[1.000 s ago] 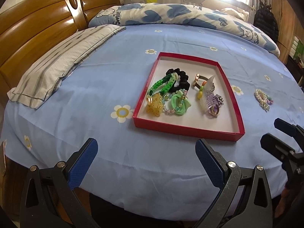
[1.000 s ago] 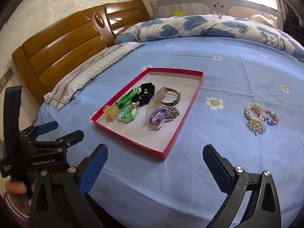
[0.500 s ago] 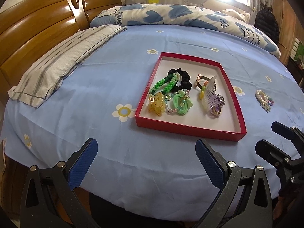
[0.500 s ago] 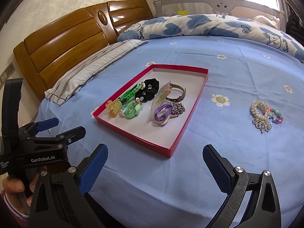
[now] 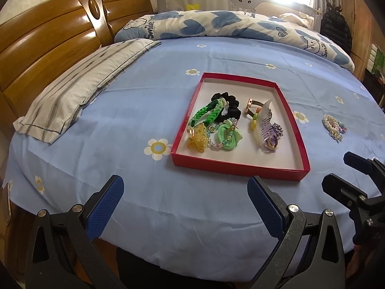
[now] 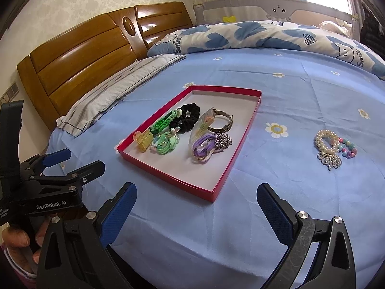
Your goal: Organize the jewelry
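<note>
With both my left hand-held gripper and right hand-held gripper spread and empty, I face the red tray, the pearl bracelet on the bed beside it apparently next to fetch.

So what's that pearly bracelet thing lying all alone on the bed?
The pearl bracelet is a loop of shiny white beads with a sparkly silver charm hanging at its near end. It lies flat on the blue sheet, outside the red box, on its right. A smaller bracelet of coloured beads touches it. No gripper is touching it.
</note>
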Action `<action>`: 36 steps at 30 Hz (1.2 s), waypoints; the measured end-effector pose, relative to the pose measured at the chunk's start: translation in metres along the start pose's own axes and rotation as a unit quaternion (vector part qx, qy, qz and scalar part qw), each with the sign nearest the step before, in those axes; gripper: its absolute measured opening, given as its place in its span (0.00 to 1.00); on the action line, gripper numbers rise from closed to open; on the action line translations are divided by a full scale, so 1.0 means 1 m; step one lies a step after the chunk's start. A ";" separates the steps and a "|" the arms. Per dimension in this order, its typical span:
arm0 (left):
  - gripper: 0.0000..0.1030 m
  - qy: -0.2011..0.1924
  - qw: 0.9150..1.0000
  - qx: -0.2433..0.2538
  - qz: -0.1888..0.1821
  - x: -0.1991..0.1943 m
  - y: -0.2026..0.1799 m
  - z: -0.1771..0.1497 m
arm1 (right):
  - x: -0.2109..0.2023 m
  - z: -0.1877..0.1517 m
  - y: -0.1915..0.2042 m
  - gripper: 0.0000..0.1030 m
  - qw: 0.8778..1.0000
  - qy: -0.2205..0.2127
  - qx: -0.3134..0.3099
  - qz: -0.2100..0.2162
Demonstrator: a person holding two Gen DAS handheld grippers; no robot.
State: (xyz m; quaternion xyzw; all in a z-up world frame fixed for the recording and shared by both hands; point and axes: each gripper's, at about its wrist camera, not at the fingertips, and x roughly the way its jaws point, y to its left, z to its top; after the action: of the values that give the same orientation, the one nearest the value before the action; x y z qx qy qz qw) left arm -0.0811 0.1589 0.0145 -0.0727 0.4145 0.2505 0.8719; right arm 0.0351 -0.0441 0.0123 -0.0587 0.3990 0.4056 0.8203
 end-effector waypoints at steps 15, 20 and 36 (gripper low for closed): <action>1.00 0.000 1.000 -0.002 0.003 0.001 0.000 -0.001 | 0.000 0.000 0.002 0.98 1.000 0.001 -0.003 0.001; 1.00 0.001 1.000 -0.004 0.006 0.001 0.000 -0.001 | -0.001 0.000 0.002 0.98 1.000 0.001 -0.004 0.002; 1.00 0.003 1.000 -0.003 0.002 0.002 0.001 -0.001 | -0.002 0.000 0.003 0.98 1.000 -0.001 -0.004 0.002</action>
State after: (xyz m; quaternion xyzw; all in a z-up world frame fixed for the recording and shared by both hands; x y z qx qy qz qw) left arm -0.0812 0.1598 0.0128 -0.0758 0.4168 0.2533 0.8697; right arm 0.0321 -0.0430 0.0142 -0.0609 0.3963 0.4086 0.8199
